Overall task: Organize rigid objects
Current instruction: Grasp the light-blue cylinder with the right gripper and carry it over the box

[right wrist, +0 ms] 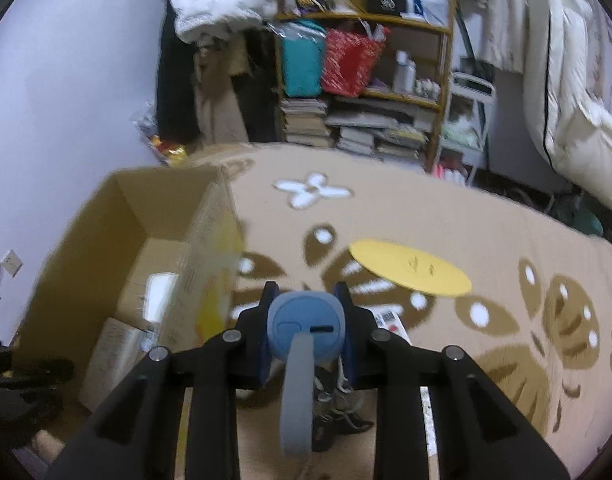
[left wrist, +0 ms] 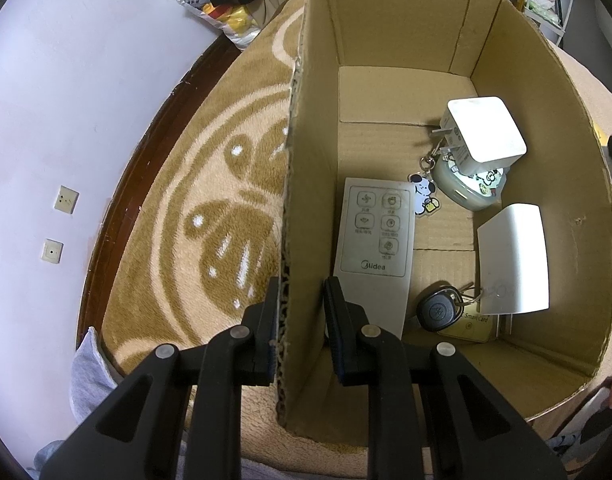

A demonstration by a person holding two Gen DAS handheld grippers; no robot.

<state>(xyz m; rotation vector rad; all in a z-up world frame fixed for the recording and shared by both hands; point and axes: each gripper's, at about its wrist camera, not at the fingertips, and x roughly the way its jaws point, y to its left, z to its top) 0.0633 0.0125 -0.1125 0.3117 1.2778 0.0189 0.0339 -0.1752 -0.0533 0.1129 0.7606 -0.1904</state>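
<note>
Left gripper straddles the near wall of the cardboard box, one finger outside, one inside; the outer pad touches the cardboard, the inner one stands off it, so whether the jaws are pinching the wall cannot be told. Right gripper is clenched on a blue rounded gadget with a grey strap hanging toward the camera, held above the patterned blanket just right of the box.

Inside the box, nearest: black key fob on a yellowish card, white remote flat beside the left wall, white block leaning at right. Farther in: cartoon dog keychain, white charger resting on a round tin.

Beyond, on the blanket: yellow disc. Bookshelf against the far wall, blurred.
</note>
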